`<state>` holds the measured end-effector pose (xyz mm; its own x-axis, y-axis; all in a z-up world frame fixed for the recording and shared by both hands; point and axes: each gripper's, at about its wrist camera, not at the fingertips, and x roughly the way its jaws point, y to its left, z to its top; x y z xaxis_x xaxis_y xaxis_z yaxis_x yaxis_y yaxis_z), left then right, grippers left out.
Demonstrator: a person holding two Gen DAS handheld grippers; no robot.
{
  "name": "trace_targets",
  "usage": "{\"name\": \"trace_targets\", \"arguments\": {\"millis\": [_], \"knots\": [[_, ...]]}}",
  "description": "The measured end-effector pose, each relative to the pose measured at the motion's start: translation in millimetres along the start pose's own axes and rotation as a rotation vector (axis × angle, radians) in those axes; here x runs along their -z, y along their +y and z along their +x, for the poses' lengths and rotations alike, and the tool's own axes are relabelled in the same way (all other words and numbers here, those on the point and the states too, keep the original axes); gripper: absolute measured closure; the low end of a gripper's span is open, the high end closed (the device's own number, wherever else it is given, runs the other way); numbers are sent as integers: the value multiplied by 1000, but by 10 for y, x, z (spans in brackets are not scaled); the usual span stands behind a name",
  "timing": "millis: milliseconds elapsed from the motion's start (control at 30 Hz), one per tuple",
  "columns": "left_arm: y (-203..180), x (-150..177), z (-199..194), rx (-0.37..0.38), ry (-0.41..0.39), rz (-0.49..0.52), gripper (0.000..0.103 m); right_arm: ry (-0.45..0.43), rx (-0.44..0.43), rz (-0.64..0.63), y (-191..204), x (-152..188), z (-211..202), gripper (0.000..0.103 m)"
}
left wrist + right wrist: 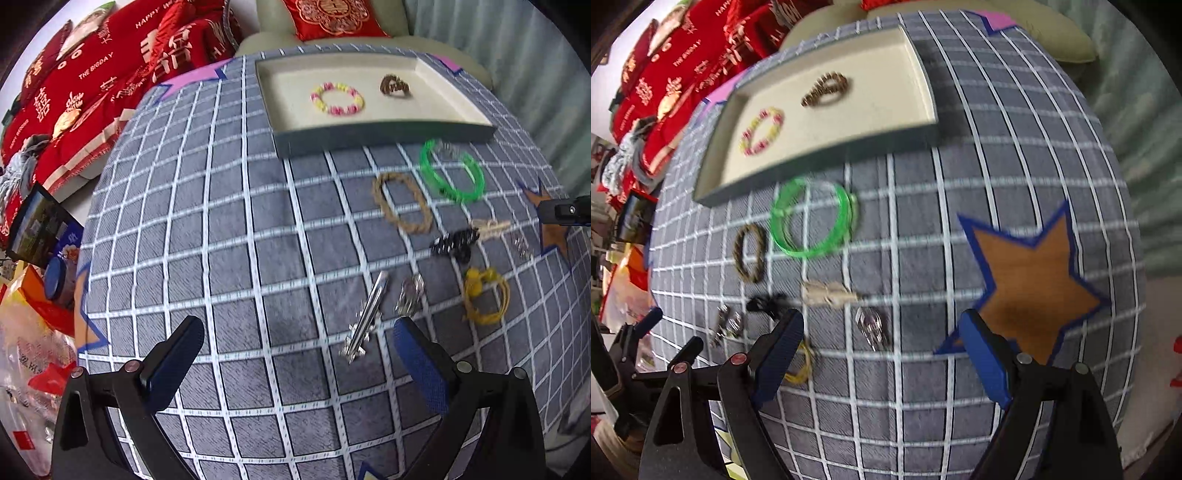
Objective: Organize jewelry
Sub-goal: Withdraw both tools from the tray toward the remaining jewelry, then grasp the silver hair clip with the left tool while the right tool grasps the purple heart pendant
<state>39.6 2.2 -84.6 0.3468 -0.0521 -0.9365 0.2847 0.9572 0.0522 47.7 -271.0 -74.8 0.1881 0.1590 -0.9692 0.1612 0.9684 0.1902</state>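
Note:
A cream tray (369,136) (812,162) at the far side of the checked cloth holds a pink-and-yellow bead bracelet (338,99) (762,131) and a brown woven piece (394,85) (827,90). Loose on the cloth lie green bangles (452,170) (812,218), a braided brown bracelet (402,203) (750,253), a black piece (454,242), a beige clip (831,293), a silver clip (365,319) and a yellow bracelet (485,295). My left gripper (295,354) is open and empty, just left of the silver clip. My right gripper (882,350) is open above a small silver piece (873,326), without touching it.
A brown star patch (1034,280) edged in blue lies to the right of the jewelry. Red cushions (92,74) pile up at the back left. Boxes and bags (40,236) crowd the cloth's left edge. The tip of the other gripper (561,214) shows at the right edge.

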Motion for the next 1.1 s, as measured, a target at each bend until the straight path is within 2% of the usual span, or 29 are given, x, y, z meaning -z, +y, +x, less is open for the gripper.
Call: {"name": "trace_targets", "arguments": {"millis": [333,400,633,767,833,1000,1100], "knots": [[-88,-2,184,16,13,47,0,33,75,-28,23,193,157,15],[-130,-11,222,15,22,68,8,38,86,-37,35,220,208,15],[-201,-49,253,26,12,79,8,36,123,-74,40,280,330,15],[-240,-66,247,45,8,74,14,24,155,-97,101,266,417,19],[-252,-81,247,47,8,72,15,17,175,-119,186,274,445,23],[-304,-64,220,90,5,73,32,6,204,-153,450,273,538,38],[-340,-50,192,111,0,84,47,6,204,-171,516,265,559,46]]}}
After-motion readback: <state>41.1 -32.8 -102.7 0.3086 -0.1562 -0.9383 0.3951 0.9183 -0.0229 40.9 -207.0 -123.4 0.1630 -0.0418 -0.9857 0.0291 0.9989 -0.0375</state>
